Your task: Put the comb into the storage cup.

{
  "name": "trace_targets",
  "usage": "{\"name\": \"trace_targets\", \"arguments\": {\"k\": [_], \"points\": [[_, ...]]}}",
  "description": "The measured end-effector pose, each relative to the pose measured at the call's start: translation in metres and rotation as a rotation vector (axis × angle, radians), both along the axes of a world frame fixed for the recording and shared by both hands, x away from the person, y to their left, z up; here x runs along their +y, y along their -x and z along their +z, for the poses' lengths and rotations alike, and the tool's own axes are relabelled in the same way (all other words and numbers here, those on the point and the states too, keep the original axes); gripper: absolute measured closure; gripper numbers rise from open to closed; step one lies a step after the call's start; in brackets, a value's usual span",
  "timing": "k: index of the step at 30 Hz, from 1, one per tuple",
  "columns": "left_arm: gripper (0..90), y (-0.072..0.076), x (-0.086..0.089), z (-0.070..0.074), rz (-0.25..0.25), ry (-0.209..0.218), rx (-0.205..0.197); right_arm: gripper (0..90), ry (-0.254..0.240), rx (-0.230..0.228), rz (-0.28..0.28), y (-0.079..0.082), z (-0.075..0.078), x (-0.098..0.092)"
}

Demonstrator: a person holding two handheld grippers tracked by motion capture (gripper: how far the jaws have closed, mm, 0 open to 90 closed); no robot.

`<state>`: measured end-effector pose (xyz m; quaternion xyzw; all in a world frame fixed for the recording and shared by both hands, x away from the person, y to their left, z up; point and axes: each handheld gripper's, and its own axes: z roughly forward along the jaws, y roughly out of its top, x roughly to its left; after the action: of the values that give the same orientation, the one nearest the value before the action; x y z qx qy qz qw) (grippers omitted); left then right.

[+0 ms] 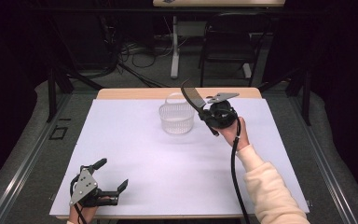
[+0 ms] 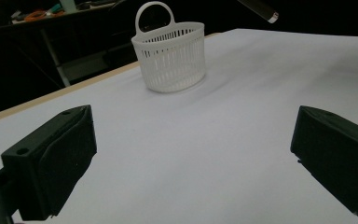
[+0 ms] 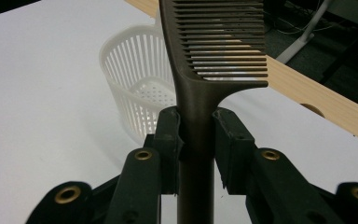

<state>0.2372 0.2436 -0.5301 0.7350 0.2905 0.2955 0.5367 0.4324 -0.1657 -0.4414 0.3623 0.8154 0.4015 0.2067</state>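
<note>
A dark comb (image 3: 205, 60) with a long handle is clamped between the jaws of my right gripper (image 3: 196, 135), teeth end up. In the high view my right gripper (image 1: 204, 115) holds the comb (image 1: 193, 98) raised just right of a white slatted basket (image 1: 176, 116) with a loop handle. The basket (image 2: 170, 53) stands upright on the white table and looks empty (image 3: 135, 70). My left gripper (image 1: 113, 173) rests low at the table's front left, jaws wide apart with nothing between them. Its two fingers (image 2: 51, 158) frame bare table.
The white sheet (image 1: 168, 163) covers most of the wooden table (image 1: 135, 93). A black chair (image 1: 228, 42) and a white table leg (image 1: 174, 46) with cables stand on the floor beyond the far edge. A cable (image 1: 235, 177) trails from my right gripper along the person's sleeve.
</note>
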Motion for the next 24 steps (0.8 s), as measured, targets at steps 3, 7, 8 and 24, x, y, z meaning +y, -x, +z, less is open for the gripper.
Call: {"name": "trace_targets", "arguments": {"k": [3, 7, 8, 24], "points": [[0.2, 0.000, 0.000, 0.000, 0.002, -0.001, 0.002, 72.2, -0.001, -0.002, 0.004, -0.003, 0.001, 0.002], [0.2, 0.000, 0.000, 0.000, 0.002, -0.001, 0.002, 72.3, -0.001, -0.007, 0.002, -0.007, 0.001, 0.005], [0.2, 0.000, 0.000, 0.000, 0.002, -0.001, 0.001, 72.3, -0.004, -0.010, 0.002, -0.008, 0.001, 0.005], [0.2, 0.000, 0.000, 0.000, 0.010, 0.002, 0.000, 72.2, 0.010, -0.036, 0.025, -0.015, 0.001, 0.013]]}}
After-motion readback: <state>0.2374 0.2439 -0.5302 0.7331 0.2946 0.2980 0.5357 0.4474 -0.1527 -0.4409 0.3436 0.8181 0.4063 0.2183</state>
